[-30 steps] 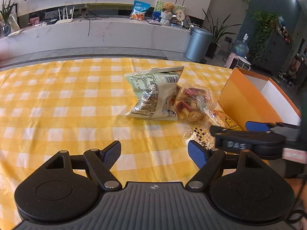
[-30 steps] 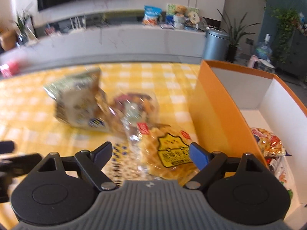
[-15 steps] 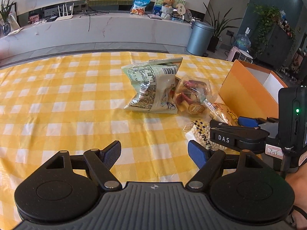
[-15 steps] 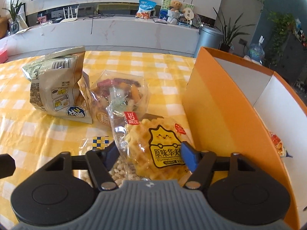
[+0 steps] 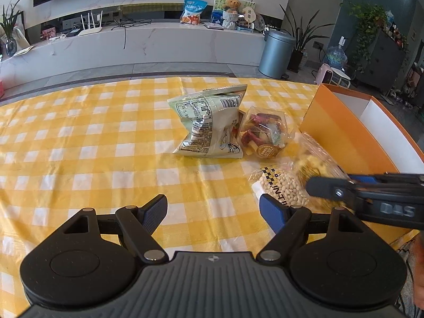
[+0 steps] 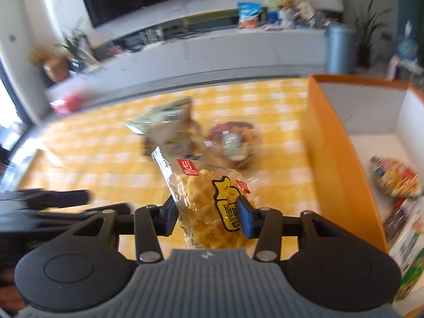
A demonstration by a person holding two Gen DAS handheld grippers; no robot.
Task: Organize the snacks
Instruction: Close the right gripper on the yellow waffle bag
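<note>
My right gripper (image 6: 206, 214) is shut on a clear pack of yellow waffle biscuits (image 6: 209, 201) and holds it above the yellow checked cloth, left of the orange box (image 6: 334, 159). From the left wrist view it shows as a black arm (image 5: 371, 198) with the blurred waffle pack (image 5: 315, 167). My left gripper (image 5: 213, 209) is open and empty over the cloth. Ahead of it lie a pale green chip bag (image 5: 209, 127), a clear pack of mixed sweets (image 5: 265, 135) and a bag of white nuts (image 5: 281, 185).
The orange box (image 5: 341, 137) stands at the table's right and holds several snack packs (image 6: 394, 177). Beyond the table are a white counter, a grey bin (image 5: 275, 53) and plants.
My right gripper closed on the waffle pack and lifted it off the cloth, swinging with motion blur. My left gripper stayed open and hardly moved.
</note>
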